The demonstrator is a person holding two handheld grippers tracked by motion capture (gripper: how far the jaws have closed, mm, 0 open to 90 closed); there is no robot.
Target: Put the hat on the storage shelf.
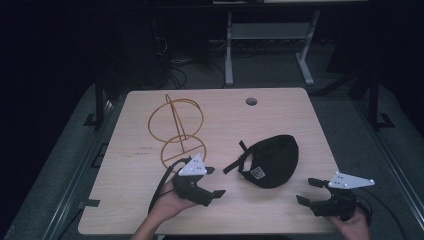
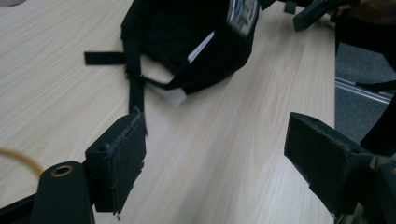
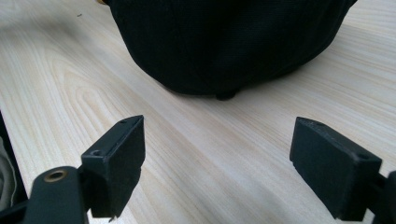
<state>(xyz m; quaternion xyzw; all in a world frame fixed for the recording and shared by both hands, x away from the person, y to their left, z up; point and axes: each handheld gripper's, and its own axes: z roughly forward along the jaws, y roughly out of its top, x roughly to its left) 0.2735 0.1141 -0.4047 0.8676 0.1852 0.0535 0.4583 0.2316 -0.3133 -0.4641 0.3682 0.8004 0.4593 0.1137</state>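
Note:
A black cap (image 1: 270, 160) lies on the wooden table (image 1: 140, 200), right of centre, with its straps (image 1: 235, 162) trailing to the left. In the left gripper view the cap (image 2: 187, 37) shows its inside and a white label; a strap (image 2: 136, 91) runs toward the jaws. My left gripper (image 1: 214, 181) sits open just left of the cap, nothing between its jaws (image 2: 215, 163). My right gripper (image 1: 309, 191) is open near the front right corner, pointing at the cap's crown (image 3: 224, 42), short of it (image 3: 217, 168).
A gold wire stand (image 1: 177, 130) made of rings stands on the table behind the left gripper. A round cable hole (image 1: 251, 101) sits near the far edge. Beyond the table are dark floor, cables and a white desk frame (image 1: 270, 40).

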